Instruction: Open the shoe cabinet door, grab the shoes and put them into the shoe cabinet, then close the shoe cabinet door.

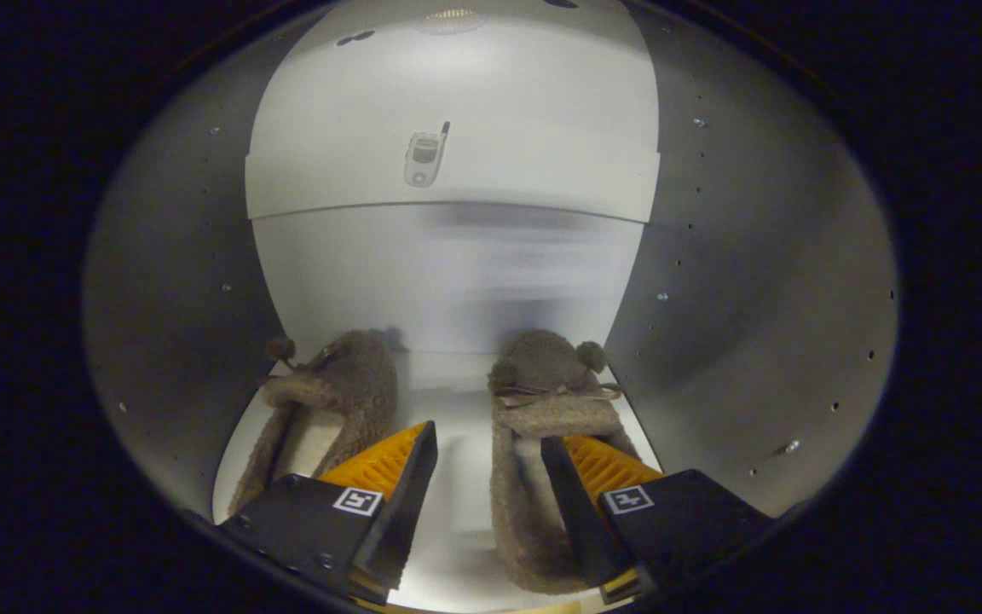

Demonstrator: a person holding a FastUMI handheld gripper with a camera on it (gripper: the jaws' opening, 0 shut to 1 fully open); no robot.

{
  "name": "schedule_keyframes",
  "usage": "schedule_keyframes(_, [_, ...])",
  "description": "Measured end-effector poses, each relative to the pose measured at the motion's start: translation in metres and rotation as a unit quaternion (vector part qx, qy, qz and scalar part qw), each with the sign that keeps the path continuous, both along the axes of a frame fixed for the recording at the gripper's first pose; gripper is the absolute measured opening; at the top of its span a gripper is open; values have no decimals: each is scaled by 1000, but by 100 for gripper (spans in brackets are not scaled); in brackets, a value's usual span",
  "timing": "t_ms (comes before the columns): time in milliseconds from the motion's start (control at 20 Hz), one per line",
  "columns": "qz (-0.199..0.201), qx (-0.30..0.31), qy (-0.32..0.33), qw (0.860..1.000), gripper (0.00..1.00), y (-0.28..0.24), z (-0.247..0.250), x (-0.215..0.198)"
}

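I am looking into the white shoe cabinet (457,281). Two fuzzy brown slippers stand side by side on its bottom shelf (457,401), toes toward the back panel. The left slipper (346,384) lies partly behind my left finger. The right slipper (542,384) has a bow and pompoms on top. My gripper (489,437) is open and astride the right slipper's left side wall. The right finger (593,477) reaches into that slipper's opening, and the left finger (389,469) is over the bare shelf between the two slippers, clear of the right slipper.
Grey side walls (176,341) with rows of peg holes close in on both sides. An upper shelf edge (542,192) crosses the back above the slippers, with a small grey phone shape (424,158) on the panel over it. The gap between the slippers is narrow.
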State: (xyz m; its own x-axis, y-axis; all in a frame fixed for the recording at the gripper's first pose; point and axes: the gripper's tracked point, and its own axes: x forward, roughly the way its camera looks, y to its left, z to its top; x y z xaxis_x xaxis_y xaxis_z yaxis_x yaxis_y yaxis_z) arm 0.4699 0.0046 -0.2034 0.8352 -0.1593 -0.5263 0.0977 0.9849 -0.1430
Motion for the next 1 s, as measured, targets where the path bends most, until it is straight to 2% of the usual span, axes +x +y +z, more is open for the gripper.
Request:
schedule_keyframes(200, [-7, 10, -16, 1000, 86, 1, 16, -26])
schedule_keyframes(450, [6, 17, -59, 998, 92, 14, 60, -81])
schedule_keyframes(1000, [61, 34, -156, 985, 96, 53, 156, -283])
